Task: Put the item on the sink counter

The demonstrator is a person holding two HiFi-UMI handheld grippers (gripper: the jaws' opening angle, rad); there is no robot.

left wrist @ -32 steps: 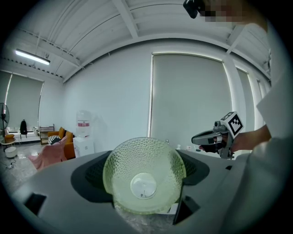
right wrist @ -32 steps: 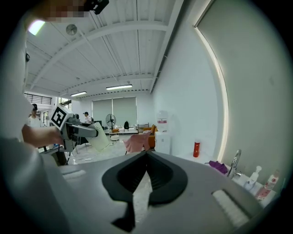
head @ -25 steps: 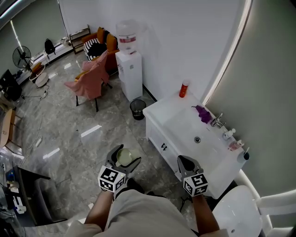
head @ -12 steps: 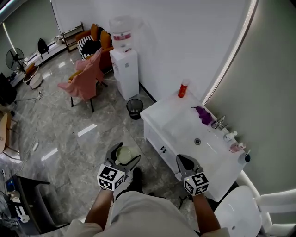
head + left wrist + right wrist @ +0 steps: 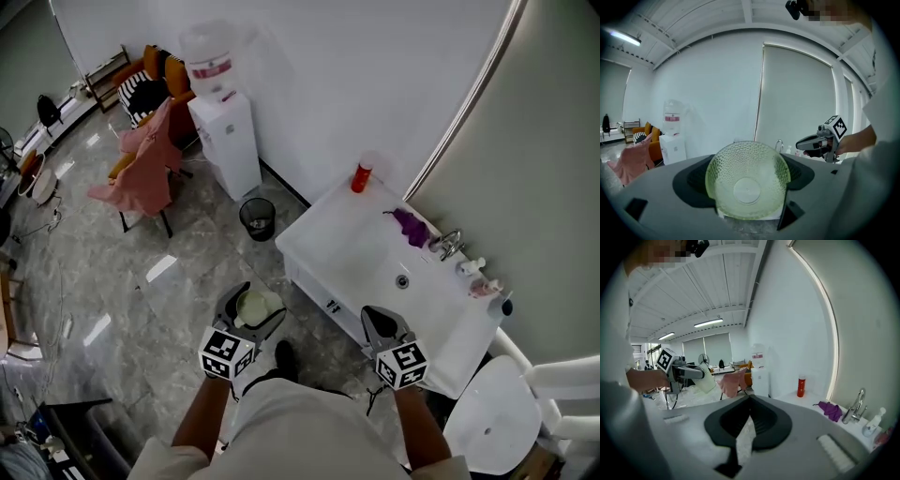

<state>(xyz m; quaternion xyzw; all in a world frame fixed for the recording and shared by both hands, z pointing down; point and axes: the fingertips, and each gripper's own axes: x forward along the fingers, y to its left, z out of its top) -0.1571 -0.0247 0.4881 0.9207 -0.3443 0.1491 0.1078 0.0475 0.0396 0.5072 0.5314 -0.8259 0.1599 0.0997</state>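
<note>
My left gripper (image 5: 251, 302) is shut on a pale green dimpled glass bowl (image 5: 251, 310), held over the grey floor to the left of the white sink counter (image 5: 328, 242). In the left gripper view the bowl (image 5: 747, 164) stands on edge between the jaws, its base toward the camera. My right gripper (image 5: 382, 325) hangs at the counter's front edge, shut with nothing in it; the right gripper view shows its jaws (image 5: 749, 403) met at the tip. The basin drain (image 5: 401, 280) lies beyond it.
On the counter stand a red bottle (image 5: 361, 177), a purple cloth (image 5: 411, 227), a faucet (image 5: 448, 244) and small bottles (image 5: 480, 283). A water dispenser (image 5: 225, 122), a black bin (image 5: 257, 218) and a chair draped in pink (image 5: 141, 169) lie to the left. A white seat (image 5: 487, 427) is at lower right.
The view has swung left and slightly nearer the counter. Both grippers keep their places in the picture, and the bowl stays held in the left one.
</note>
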